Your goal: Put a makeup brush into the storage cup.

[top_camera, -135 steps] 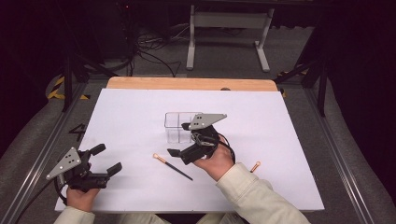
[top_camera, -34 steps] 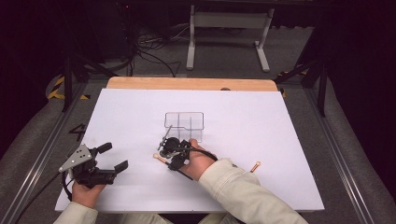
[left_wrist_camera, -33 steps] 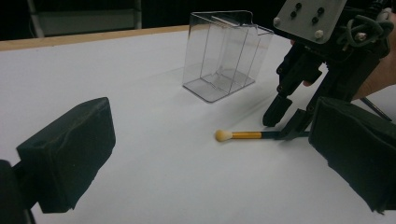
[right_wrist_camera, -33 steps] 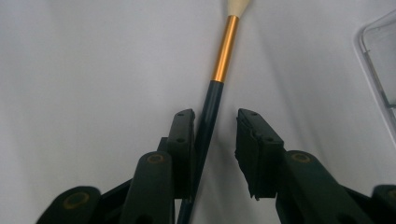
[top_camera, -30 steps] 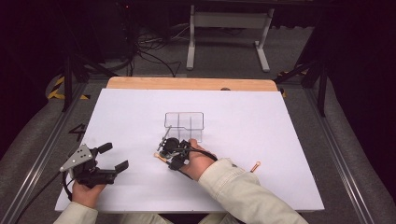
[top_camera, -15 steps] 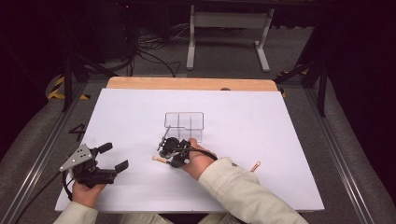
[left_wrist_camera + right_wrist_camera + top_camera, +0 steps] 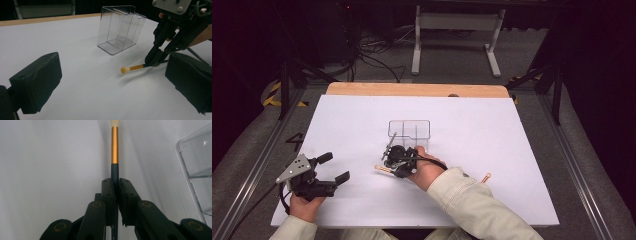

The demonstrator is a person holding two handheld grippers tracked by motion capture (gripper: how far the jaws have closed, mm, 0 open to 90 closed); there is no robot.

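Observation:
A slim brush (image 7: 114,145) with a dark handle, a gold ferrule and a cream tip lies between the jaws of my right gripper (image 7: 115,182), which is shut on the handle. In the high view that gripper (image 7: 394,160) sits just in front of a clear divided box (image 7: 409,129), with the brush (image 7: 382,168) poking out to the left. The left gripper view shows the brush tip (image 7: 124,70) a little off the white sheet, casting a shadow. My left gripper (image 7: 333,167) rests open near the front left, with nothing between its pads.
The white sheet (image 7: 522,150) covers the table, and a wooden edge (image 7: 412,89) shows at the back. A second small brush (image 7: 485,177) lies beside the right sleeve. The clear box (image 7: 120,30) stands upright with its compartments bare. Dark floor, cables and a stand lie beyond.
My right gripper came down and left from beside the box to the brush and shut on its handle. The left gripper drifted slightly right earlier, then stayed still.

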